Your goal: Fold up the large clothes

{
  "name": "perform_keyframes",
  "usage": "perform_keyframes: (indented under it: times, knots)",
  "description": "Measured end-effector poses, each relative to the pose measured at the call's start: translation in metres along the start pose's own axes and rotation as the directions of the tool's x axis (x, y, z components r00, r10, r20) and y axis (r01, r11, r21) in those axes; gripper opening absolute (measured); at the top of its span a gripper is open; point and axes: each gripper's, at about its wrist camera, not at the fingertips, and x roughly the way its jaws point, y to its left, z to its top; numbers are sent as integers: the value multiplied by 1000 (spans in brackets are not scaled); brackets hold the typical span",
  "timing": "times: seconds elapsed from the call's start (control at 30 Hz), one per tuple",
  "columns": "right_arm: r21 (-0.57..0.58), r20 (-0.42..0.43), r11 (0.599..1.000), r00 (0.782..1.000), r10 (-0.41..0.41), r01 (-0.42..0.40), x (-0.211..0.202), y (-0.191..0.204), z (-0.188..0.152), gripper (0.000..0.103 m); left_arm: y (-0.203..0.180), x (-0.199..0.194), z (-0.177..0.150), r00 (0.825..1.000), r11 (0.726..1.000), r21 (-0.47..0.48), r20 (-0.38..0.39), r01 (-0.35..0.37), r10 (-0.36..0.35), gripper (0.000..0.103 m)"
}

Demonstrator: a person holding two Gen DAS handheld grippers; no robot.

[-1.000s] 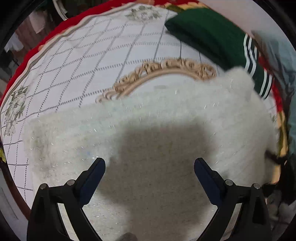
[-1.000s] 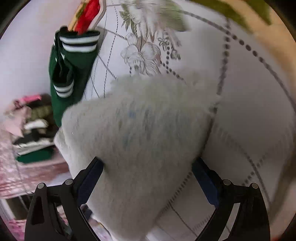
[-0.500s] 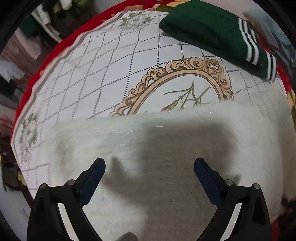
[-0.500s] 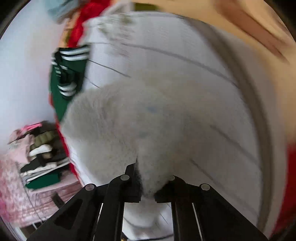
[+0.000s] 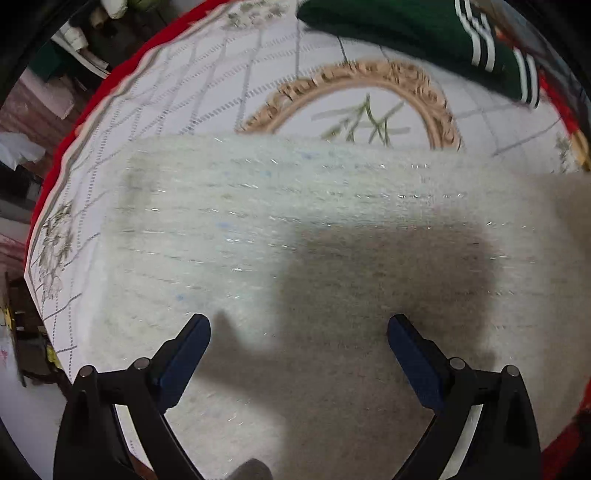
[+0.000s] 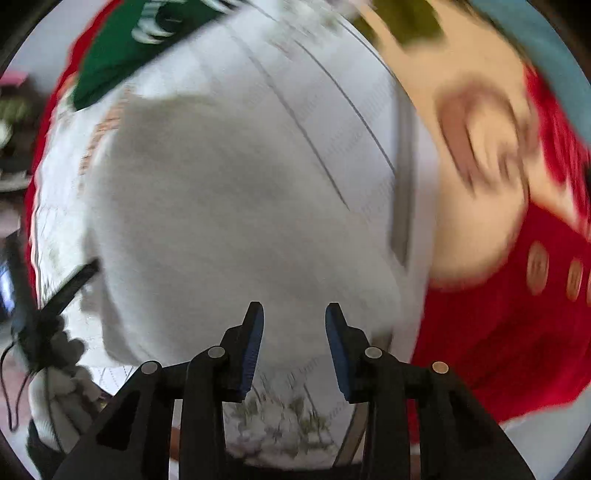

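The white fluffy sweater (image 5: 295,229) lies flat on the bench (image 5: 177,85), which carries a cloth with a grid pattern and a golden oval ornament (image 5: 369,74). The far edge of the sweater is straight and covers the near part of this ornament. Beyond the ornament, a folded green garment with white stripes (image 5: 406,22) rests near the far edge of the bench.

The left gripper (image 5: 299,332) hangs over the sweater with its jaws spread wide, and nothing is between them. The jaws of the right gripper (image 6: 293,321) are opening, and no cloth is pinched there.

In my judgement one fold is already laid down, because the sweater looks like a neat rectangle. Probably one more fold remains, and then the sweater can go beside the green garment.
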Motion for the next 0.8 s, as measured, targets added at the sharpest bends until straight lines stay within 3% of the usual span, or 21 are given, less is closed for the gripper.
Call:
perform_keyframes:
  times: [0.07,0.1,0.17,0.3,0.4,0.6,0.8]
  knots:
    - [-39,35,999,999,7,-5,-11,18,10,60,-6,8,1,1000,1000,7,6,-17,17,99]
    - [-36,40,999,999,20,-18,-13,23,13,61,-7,9,-1,1000,1000,9,10,-20,20,99]
    - [-50,53,996,995,80,-77,-17,39,23,61,-5,13,-2,1000,1000,1,10,-11,11,102]
    - [-87,37,989,991,127,-123,15,92,71,60,7,19,1,999,998,-56,17,40,-39,103]
    - [-100,28,982,986,163,-159,41,116,102,53,15,24,4,997,991,-121,40,63,-59,103]
    - [-11,-45,998,997,66,-66,109,126,143,46,15,28,7,998,987,-150,40,58,-53,103]
    - [-14,-101,999,994,46,-48,105,135,160,46,18,19,5,997,982,-176,36,73,-68,103]
